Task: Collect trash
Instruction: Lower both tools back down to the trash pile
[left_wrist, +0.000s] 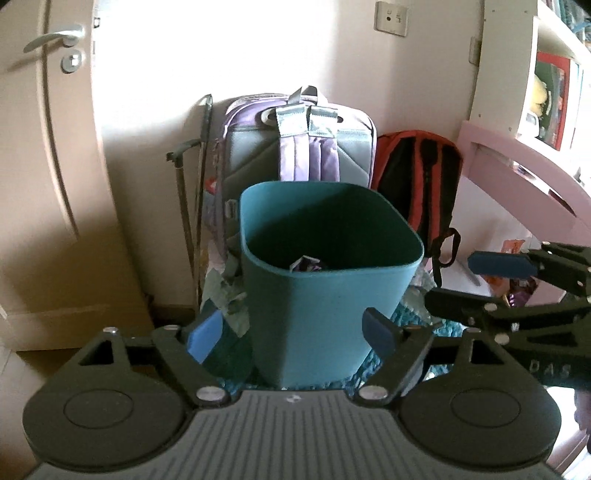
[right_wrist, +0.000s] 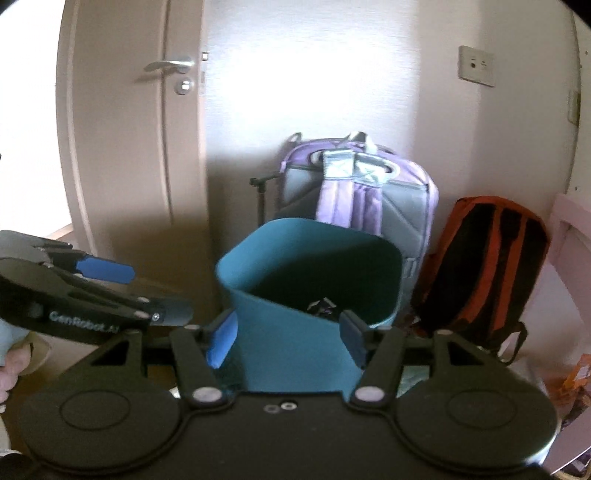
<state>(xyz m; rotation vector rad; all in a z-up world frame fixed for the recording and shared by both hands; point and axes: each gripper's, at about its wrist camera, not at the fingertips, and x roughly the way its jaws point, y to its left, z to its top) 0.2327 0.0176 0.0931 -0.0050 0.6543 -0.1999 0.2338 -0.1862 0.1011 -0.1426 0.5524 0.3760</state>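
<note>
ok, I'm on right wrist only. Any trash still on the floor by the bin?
Observer: Possibly. Crumpled pale-green scraps lie against the left side of the teal bin; I cannot tell whether they are paper or cloth.
Operator: What's the bin standing on?
Observer: A teal textured mat, which shows past its right side.
Operator: I only see the left hand-held gripper side-on. Is it carrying anything?
Observer: No. The left hand-held gripper is open, with nothing between its blue pads.
</note>
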